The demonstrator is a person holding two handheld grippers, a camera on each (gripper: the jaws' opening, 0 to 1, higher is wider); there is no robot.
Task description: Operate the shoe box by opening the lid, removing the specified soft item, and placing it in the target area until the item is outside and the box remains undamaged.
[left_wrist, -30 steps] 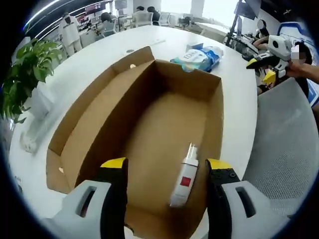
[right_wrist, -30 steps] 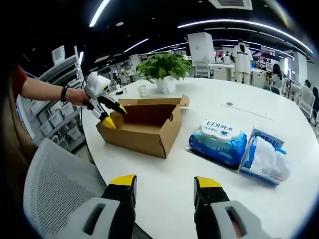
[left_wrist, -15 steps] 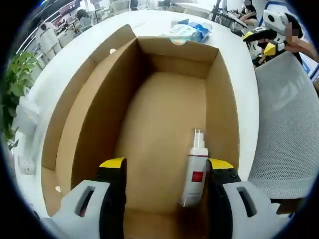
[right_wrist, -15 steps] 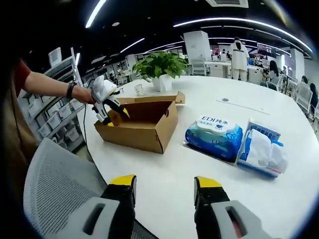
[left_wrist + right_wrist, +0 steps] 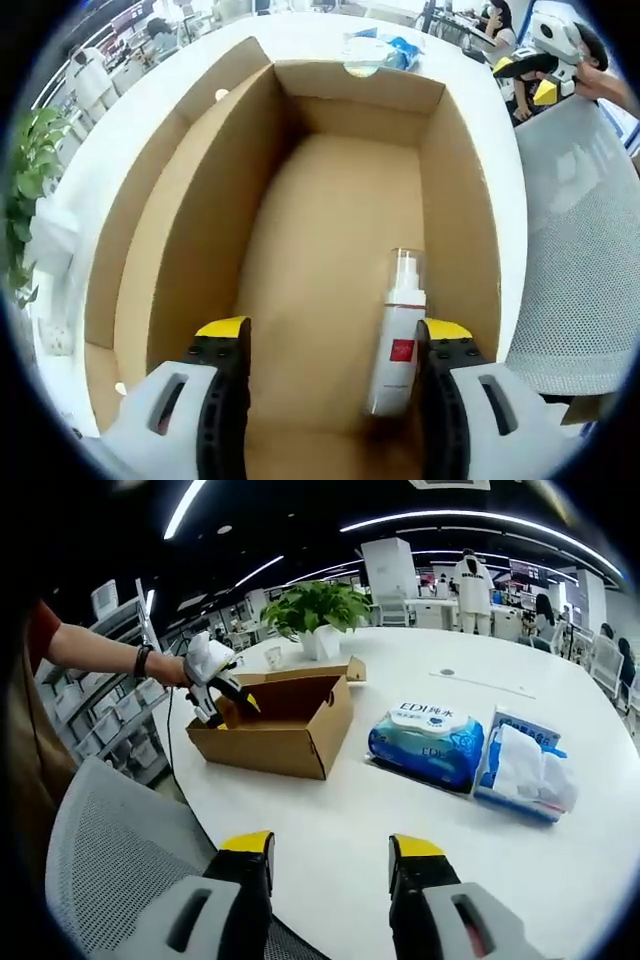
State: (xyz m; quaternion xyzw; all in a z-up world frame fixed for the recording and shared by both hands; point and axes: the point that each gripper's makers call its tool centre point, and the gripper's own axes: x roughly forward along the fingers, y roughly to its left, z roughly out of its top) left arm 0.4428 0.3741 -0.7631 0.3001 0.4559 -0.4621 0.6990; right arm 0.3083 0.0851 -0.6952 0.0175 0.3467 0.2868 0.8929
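Spray bottle (image 5: 398, 335) inside shoe box (image 5: 190, 215)

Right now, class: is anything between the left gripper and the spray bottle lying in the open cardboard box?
Nothing visible blocks it. The lid is folded back, and the left gripper hangs open over the box. The spray bottle lies alone on the box floor, close along one side wall, nearer one jaw than the other.

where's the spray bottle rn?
Left gripper view: spray bottle lies on the cardboard box floor near its right wall, beside the left gripper's right jaw.
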